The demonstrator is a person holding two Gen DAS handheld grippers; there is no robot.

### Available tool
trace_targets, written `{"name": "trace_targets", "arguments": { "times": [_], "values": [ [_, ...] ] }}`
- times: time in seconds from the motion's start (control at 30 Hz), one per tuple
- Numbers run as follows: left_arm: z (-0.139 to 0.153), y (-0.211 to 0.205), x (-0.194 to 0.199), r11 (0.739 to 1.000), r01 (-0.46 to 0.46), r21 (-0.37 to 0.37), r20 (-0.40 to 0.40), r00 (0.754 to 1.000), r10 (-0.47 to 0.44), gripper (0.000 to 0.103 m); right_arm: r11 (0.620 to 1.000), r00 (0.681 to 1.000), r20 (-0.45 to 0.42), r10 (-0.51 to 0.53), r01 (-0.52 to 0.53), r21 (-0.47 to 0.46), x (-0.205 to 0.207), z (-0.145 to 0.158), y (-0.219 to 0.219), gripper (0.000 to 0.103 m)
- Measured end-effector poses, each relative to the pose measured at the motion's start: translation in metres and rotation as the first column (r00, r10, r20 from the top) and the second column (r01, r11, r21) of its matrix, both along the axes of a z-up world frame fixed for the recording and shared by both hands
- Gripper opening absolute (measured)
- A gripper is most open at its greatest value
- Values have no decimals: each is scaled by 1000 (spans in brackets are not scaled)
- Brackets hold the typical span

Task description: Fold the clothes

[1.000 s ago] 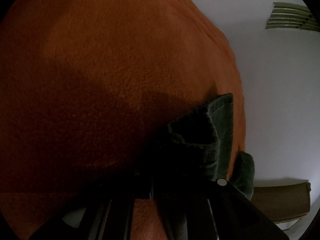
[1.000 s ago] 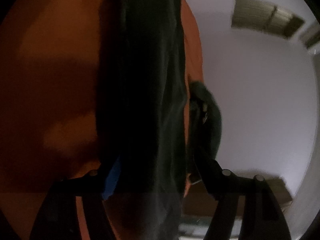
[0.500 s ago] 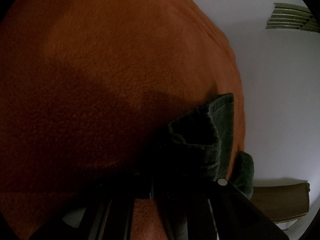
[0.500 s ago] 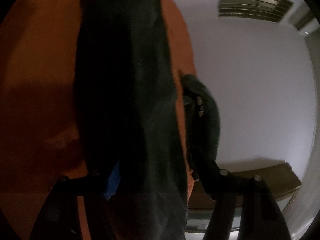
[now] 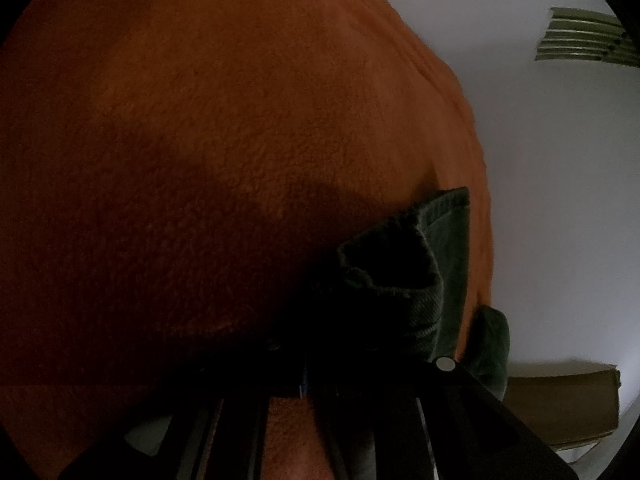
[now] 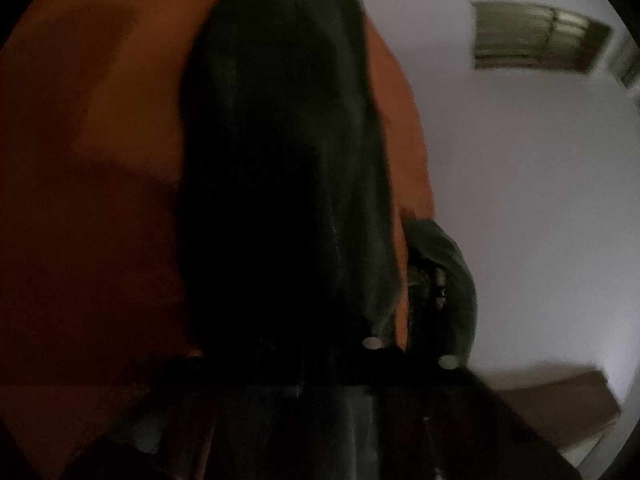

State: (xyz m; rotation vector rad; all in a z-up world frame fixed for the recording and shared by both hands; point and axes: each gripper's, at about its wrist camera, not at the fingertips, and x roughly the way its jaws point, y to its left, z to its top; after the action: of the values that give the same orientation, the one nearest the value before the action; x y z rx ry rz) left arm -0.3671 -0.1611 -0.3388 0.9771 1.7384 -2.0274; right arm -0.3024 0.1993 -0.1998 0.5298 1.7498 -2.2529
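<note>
A dark green garment lies on an orange fleece blanket (image 5: 200,140). In the left wrist view my left gripper (image 5: 320,364) is shut on a hemmed corner of the garment (image 5: 404,276), low on the blanket near its right edge. In the right wrist view the garment (image 6: 288,160) runs as a long dark strip up the middle of the frame. My right gripper (image 6: 304,368) is shut on its near end. The left gripper's hand piece, wrapped in green cloth (image 6: 448,276), shows just right of the strip.
The orange blanket (image 6: 100,160) covers the surface and ends at the right, with a pale wall beyond. A vent or louvred window (image 6: 536,36) is high on the wall. A brown box or bench (image 5: 560,404) sits at the lower right.
The left gripper has stayed still on the corner. The right gripper has closed on the garment's near end and shifted; the strip now fills more of its view.
</note>
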Motion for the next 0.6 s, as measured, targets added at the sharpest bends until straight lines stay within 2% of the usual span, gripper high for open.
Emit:
{"name": "trace_targets", "arguments": {
  "times": [0.03,0.13,0.2,0.27,0.33,0.37,0.4,0.43,0.47,0.53,0.57,0.6],
  "values": [
    [0,-1,0,1000,2,6,-2,1000,-2,11,996,999,-20,-25,23,-88,-5,19,5,4],
    [-2,-2,-2,1000,5,23,-10,1000,-5,11,972,995,89,-53,72,-223,-9,39,18,5],
    [-3,-1,-2,1000,-1,25,-11,1000,1,11,982,990,139,-12,38,-186,-2,27,20,5],
    [-3,0,-2,1000,-3,22,-8,1000,3,11,991,991,135,14,4,-131,21,12,16,5],
    [-3,-1,-3,1000,-1,27,-6,1000,1,11,992,994,108,23,-9,-124,35,11,14,8],
    [-3,-1,-3,999,-1,34,-6,1000,1,11,992,995,94,27,-15,-123,41,12,13,23],
    [-4,-2,-3,999,-1,41,-7,1000,1,11,990,997,60,53,-45,-133,52,16,9,33],
    [-4,-2,-2,999,-1,48,-7,1000,2,11,986,996,22,85,-80,-145,64,20,4,59],
    [-4,-3,-2,999,-2,51,-7,1000,3,11,979,991,0,135,-133,-157,73,25,-3,67],
    [-3,-1,-1,999,-6,39,-4,1000,6,11,963,975,-3,220,-218,-155,81,28,-22,67],
    [-3,0,-1,999,-8,33,-3,1000,8,11,961,969,20,246,-241,-136,78,25,-33,59],
    [-3,1,-1,1000,-10,27,-1,1000,10,11,957,962,43,270,-263,-118,74,22,-45,46]
  ]
}}
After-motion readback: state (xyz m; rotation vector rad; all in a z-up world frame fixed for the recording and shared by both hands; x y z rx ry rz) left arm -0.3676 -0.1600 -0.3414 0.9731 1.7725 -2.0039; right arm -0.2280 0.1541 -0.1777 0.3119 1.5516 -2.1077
